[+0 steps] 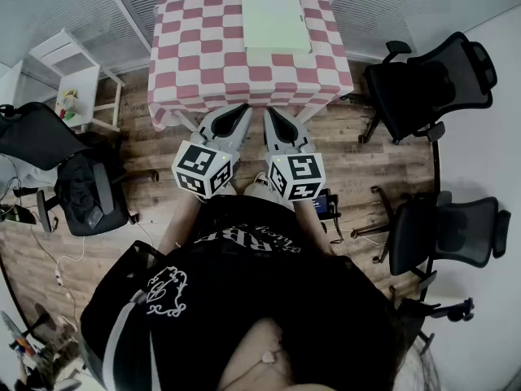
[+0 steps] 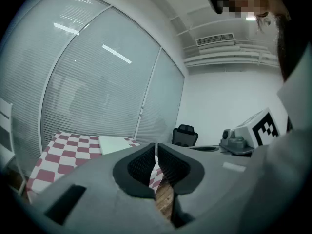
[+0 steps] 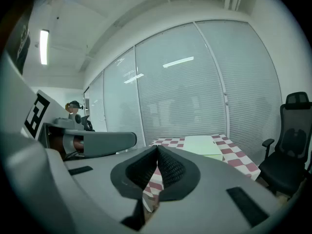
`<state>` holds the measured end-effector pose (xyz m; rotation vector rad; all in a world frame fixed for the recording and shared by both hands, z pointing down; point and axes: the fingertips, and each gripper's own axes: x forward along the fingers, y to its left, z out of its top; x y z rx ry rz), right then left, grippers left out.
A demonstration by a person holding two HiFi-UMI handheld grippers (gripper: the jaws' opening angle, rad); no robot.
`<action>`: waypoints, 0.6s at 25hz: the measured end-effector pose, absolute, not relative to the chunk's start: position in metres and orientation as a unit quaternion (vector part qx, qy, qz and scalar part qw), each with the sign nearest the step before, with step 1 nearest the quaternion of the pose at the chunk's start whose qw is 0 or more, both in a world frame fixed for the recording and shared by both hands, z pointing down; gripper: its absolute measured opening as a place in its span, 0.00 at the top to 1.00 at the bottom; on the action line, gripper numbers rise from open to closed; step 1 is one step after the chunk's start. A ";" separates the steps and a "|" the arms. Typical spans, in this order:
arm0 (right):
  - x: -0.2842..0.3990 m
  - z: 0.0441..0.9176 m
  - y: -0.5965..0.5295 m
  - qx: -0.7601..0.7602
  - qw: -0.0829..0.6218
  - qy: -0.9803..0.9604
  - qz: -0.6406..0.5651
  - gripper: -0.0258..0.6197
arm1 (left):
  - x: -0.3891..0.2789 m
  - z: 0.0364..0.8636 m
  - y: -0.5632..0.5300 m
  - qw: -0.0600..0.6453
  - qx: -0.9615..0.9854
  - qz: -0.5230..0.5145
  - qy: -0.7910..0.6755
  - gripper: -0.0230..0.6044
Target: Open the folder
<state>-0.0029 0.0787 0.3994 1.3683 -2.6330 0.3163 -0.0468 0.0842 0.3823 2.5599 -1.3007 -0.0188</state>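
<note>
- Head view showed my left gripper (image 1: 242, 111) and right gripper (image 1: 270, 114) just short of the surface (image 1: 195, 63), both sets of fingers (image 2: 141, 162) together, gripping nothing.
- Folder (image 1: 275, 21) lay flat on it, well apart from both.

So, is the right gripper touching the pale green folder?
Apart. The head view shows a stretch of checked tablecloth between the right gripper and the folder.

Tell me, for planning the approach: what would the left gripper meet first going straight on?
The left gripper would probably meet the checkered tablecloth at its near edge, short of the folder; depth is unclear.
</note>
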 end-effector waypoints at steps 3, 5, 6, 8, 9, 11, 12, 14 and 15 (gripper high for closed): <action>0.001 0.400 0.072 0.456 0.078 -0.880 0.106 0.94 | -0.042 0.384 0.078 0.135 0.883 -0.005 -0.449 0.92; 0.004 0.402 0.067 0.456 0.076 -0.880 0.109 0.94 | -0.039 0.386 0.074 0.136 0.883 -0.003 -0.449 0.92; 0.006 0.403 0.064 0.455 0.074 -0.880 0.111 0.94 | -0.037 0.387 0.072 0.137 0.883 -0.002 -0.450 0.92; 0.010 0.403 0.059 0.453 0.070 -0.881 0.116 0.94 | -0.034 0.388 0.068 0.137 0.881 0.000 -0.452 0.92; 0.012 0.403 0.056 0.451 0.070 -0.882 0.118 0.94 | -0.032 0.388 0.065 0.138 0.881 0.001 -0.453 0.92; 0.018 0.404 0.049 0.449 0.071 -0.883 0.119 0.94 | -0.027 0.389 0.059 0.139 0.879 0.002 -0.456 0.92; 0.022 0.404 0.046 0.448 0.071 -0.883 0.119 0.94 | -0.023 0.390 0.056 0.139 0.878 0.003 -0.458 0.92; 0.030 0.405 0.040 0.445 0.071 -0.884 0.121 0.94 | -0.016 0.392 0.051 0.140 0.877 0.005 -0.460 0.92; 0.035 0.406 0.038 0.444 0.072 -0.885 0.122 0.94 | -0.012 0.392 0.048 0.139 0.876 0.007 -0.461 0.92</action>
